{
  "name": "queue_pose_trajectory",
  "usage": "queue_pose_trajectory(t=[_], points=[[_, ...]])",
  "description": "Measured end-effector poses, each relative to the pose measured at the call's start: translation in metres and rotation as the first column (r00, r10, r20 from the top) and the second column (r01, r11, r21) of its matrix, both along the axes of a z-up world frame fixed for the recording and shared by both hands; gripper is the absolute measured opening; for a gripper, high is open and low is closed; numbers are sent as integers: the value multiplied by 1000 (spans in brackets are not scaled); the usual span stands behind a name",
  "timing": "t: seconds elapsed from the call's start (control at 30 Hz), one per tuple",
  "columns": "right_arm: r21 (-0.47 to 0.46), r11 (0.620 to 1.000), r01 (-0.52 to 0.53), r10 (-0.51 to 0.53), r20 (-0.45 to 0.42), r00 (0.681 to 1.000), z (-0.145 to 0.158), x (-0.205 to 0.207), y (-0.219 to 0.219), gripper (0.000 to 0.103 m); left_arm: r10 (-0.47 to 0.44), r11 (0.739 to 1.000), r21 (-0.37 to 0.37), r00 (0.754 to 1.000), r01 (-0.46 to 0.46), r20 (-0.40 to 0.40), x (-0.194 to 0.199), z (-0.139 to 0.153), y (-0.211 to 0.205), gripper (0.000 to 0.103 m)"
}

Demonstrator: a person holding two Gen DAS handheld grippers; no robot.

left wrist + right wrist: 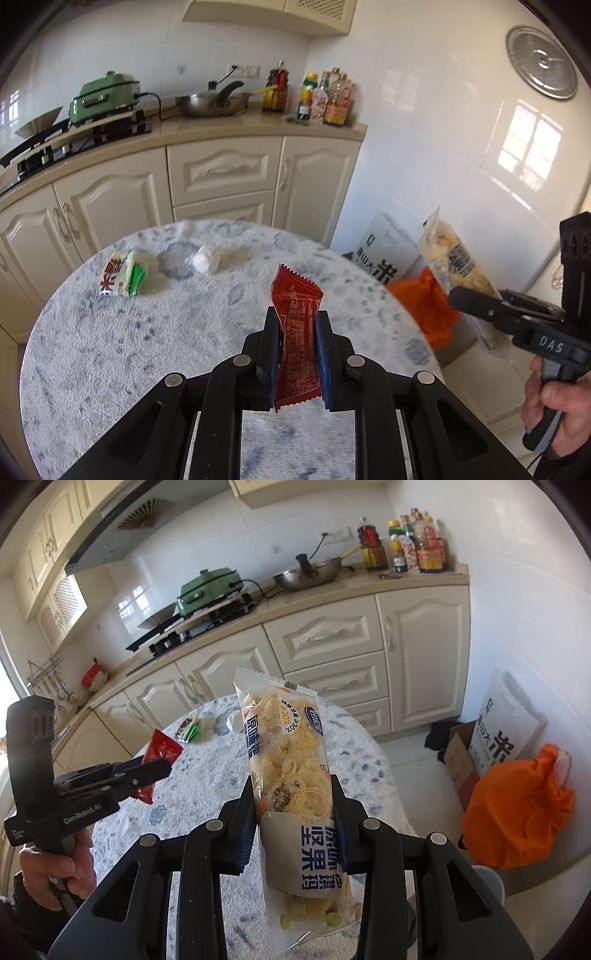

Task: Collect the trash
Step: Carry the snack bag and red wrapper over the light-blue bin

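Both grippers were held angled downward above the round table (92,350): left gripper (295,343) had its jaws clenched on a red wrapper (295,332), right gripper (295,823) gripped a clear snack packet (288,775), while a green wrapper (122,278) and crumpled tissue (207,258) lay on the table.

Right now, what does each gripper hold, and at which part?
Left gripper: red sachet, fingers on its long edges. Right gripper: clear snack packet, gripped across its middle.
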State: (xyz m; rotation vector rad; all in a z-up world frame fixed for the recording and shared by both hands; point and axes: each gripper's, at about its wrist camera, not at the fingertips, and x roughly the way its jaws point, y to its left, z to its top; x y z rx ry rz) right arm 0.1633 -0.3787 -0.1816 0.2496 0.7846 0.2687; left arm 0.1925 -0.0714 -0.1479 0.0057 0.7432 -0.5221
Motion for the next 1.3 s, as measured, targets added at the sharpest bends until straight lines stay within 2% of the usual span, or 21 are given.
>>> queue_pose_trajectory(t=[0.37,0.53,0.7,1.0,1.3], points=[[7,992,126,-126,83,989,34,-54,-51,35,-111,993,-31,991,114,78,-51,45,-47,14],[0,976,217,-216,95,972,40,-80,-87,35,-183,982,-32,979,186,90,-65,55,-88,14],[13,943,332,-332,81,940,33,-109,-133,35,-277,959,-31,958,280,68,-74,55,-142,14],[19,857,515,-515,-14,857,-6,-149,-219,35,-424,905,-3,904,425,-45,-78,22,-252,14],[25,784,621,-609,-170,775,-77,-152,-277,35,-503,855,47,848,516,-168,-73,-34,-365,14]])
